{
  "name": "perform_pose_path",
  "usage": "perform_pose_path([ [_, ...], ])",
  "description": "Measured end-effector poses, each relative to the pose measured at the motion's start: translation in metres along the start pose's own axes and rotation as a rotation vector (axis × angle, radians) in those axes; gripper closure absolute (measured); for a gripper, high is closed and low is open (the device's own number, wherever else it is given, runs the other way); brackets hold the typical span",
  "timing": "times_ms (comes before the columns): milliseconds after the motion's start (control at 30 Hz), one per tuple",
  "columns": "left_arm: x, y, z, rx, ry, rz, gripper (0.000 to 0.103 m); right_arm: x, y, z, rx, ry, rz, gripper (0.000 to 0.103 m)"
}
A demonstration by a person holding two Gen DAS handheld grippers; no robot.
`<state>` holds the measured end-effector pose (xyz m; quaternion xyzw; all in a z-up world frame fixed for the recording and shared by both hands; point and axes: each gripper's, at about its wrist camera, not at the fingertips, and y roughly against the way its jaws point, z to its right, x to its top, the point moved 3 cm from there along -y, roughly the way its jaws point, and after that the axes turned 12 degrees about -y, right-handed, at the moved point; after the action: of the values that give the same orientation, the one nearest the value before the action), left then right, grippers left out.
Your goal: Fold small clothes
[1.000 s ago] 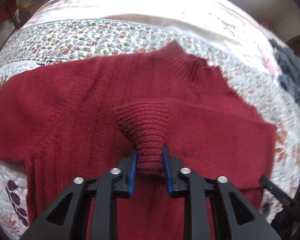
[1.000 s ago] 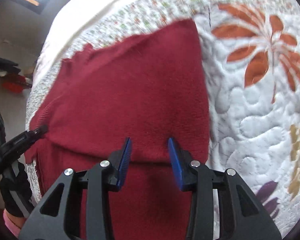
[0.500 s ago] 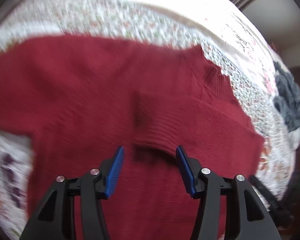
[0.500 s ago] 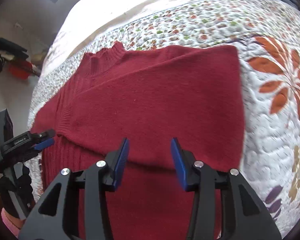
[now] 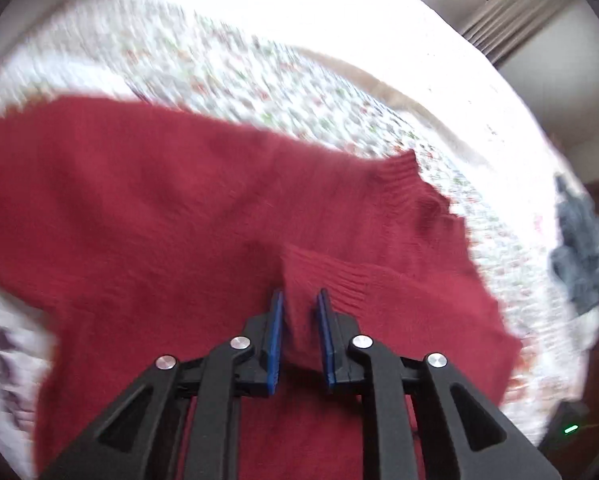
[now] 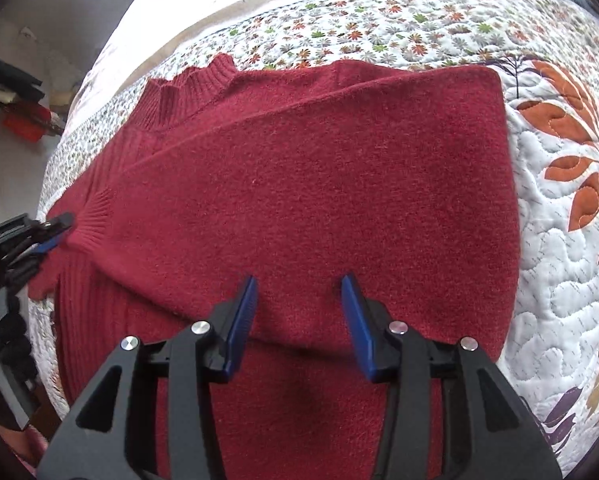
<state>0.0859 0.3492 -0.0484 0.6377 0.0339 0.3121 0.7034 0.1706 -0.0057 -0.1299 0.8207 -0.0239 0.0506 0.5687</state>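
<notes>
A dark red knit sweater (image 6: pixel 319 184) lies on the quilted bed, one sleeve folded across its body. In the left wrist view, my left gripper (image 5: pixel 299 304) is shut on that sleeve's ribbed cuff (image 5: pixel 339 276), just above the sweater's body (image 5: pixel 139 208). The ribbed collar (image 5: pixel 403 176) points to the far right. The right wrist view shows the left gripper (image 6: pixel 61 231) at the left edge, pinching the cuff (image 6: pixel 93 224). My right gripper (image 6: pixel 299 286) hangs open over the folded sleeve's lower edge, with nothing between its fingers.
The floral quilt (image 6: pixel 559 240) spreads to the right of the sweater. A dark grey garment (image 5: pixel 579 248) lies on the bed at the far right of the left wrist view. Red and black items (image 6: pixel 23 120) sit on the floor beyond the bed's left side.
My left gripper held the cuff a second ago, opened and let it drop, and has now shut on it again. The right gripper drew back, staying open.
</notes>
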Motion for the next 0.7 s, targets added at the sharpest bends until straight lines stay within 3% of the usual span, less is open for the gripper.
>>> perform_pose_path([
  [67, -0.004, 0.0, -0.011, 0.072, -0.019, -0.01, 0.066, -0.001, 0.0, -0.003, -0.005, 0.013, -0.001, 0.055],
  [133, -0.005, 0.002, -0.015, 0.078, -0.021, -0.023, 0.066, 0.001, 0.001, -0.008, -0.019, 0.026, 0.001, 0.055],
  [233, -0.004, 0.009, 0.0, 0.018, -0.067, -0.018, 0.065, 0.005, 0.018, -0.019, 0.032, 0.036, 0.023, 0.054],
  [367, -0.003, 0.005, 0.041, -0.087, -0.181, -0.028, 0.056, 0.01, 0.023, -0.031, 0.027, 0.05, 0.013, 0.054],
  [533, -0.011, -0.041, 0.055, -0.062, -0.268, -0.144, 0.056, 0.008, -0.012, -0.028, -0.077, 0.057, -0.052, 0.056],
  [700, -0.013, -0.062, 0.059, -0.055, -0.329, -0.152, 0.047, 0.01, -0.029, -0.025, -0.074, 0.048, -0.044, 0.052],
])
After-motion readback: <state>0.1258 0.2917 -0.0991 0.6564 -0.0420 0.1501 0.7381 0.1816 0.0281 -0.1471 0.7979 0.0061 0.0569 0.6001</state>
